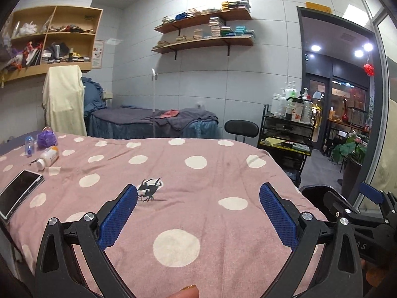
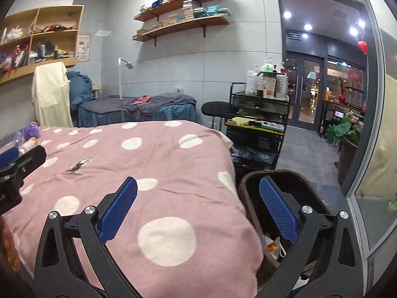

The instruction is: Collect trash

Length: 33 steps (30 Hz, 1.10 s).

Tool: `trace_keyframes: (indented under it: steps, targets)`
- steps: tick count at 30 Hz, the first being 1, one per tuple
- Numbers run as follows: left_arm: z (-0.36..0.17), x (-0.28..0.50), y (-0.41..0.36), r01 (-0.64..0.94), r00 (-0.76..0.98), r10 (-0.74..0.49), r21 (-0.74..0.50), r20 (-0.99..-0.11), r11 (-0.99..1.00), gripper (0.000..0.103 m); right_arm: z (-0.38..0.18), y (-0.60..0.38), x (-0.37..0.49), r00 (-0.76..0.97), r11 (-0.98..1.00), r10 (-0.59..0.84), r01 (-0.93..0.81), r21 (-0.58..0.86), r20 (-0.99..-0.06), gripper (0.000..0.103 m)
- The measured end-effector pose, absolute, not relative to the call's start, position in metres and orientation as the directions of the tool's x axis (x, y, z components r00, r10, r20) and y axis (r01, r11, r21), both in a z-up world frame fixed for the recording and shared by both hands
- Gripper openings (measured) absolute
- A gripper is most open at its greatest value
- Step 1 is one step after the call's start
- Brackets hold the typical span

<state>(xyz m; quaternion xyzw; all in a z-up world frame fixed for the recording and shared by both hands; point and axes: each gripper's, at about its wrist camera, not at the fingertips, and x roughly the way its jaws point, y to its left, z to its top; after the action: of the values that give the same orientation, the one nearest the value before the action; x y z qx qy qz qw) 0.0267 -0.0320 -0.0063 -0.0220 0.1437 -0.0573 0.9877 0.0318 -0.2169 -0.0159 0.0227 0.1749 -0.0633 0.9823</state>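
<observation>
Far left on pink dotted bedcover (image 1: pixel 198 223): clear bottle (image 1: pixel 29 144), purple wad (image 1: pixel 46 137), white pill bottle (image 1: pixel 48 157). Left gripper (image 1: pixel 198 213) spread, empty, above centre. Right gripper (image 2: pixel 198 206) spread, empty, over bin (image 2: pixel 250 181) beside bed's right edge.
</observation>
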Motion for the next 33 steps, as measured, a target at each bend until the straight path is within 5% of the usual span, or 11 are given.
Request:
trace_keyframes:
  steps: [11, 33]
  targets:
    - [-0.004, 0.008, -0.007, 0.025, 0.968, -0.047, -0.090, -0.246, 0.996, 0.097, -0.014, -0.189, 0.008, 0.949, 0.998, 0.006, 0.016, 0.066, -0.316, 0.097]
    - [-0.002, 0.005, -0.008, 0.020, 0.972, -0.038, -0.077, -0.231, 0.997, 0.097, -0.011, -0.196, 0.005, 0.953, 0.996, -0.001, 0.028, 0.083, -0.302, 0.097]
